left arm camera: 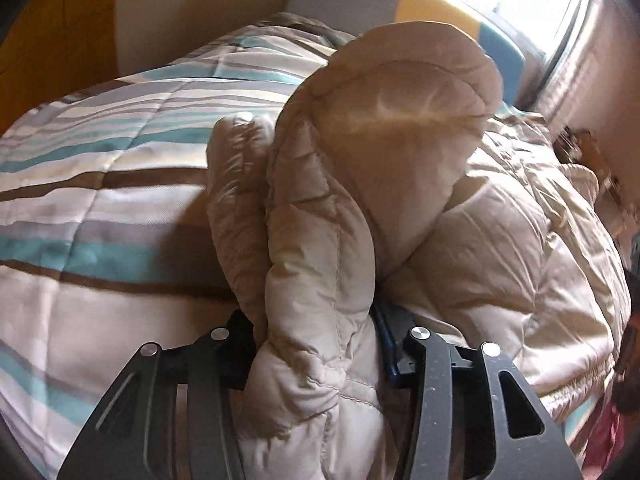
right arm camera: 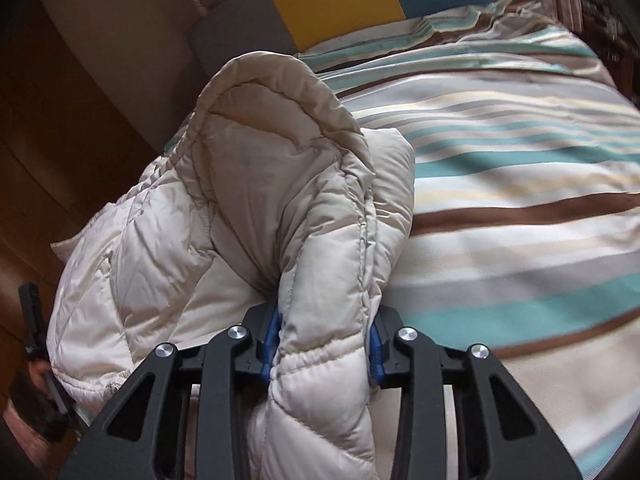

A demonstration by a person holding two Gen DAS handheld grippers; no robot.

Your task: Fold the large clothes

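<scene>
The left gripper [left arm camera: 316, 344] pinches a thick fold of the beige puffer jacket [left arm camera: 360, 208] between its jaws. The right gripper [right arm camera: 322, 340] does likewise — its blue pads [right arm camera: 272, 336] press quilted fabric. Beyond both jaws the jacket bulges upward, resting on the striped bedspread [right arm camera: 520, 184] — a colour-blocked headboard [right arm camera: 332, 0] lies farthest.

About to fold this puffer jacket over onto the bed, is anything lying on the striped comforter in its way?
Nothing visible. Both grippers, left and right, are clamped on the jacket, and the comforter beside it looks bare.
</scene>
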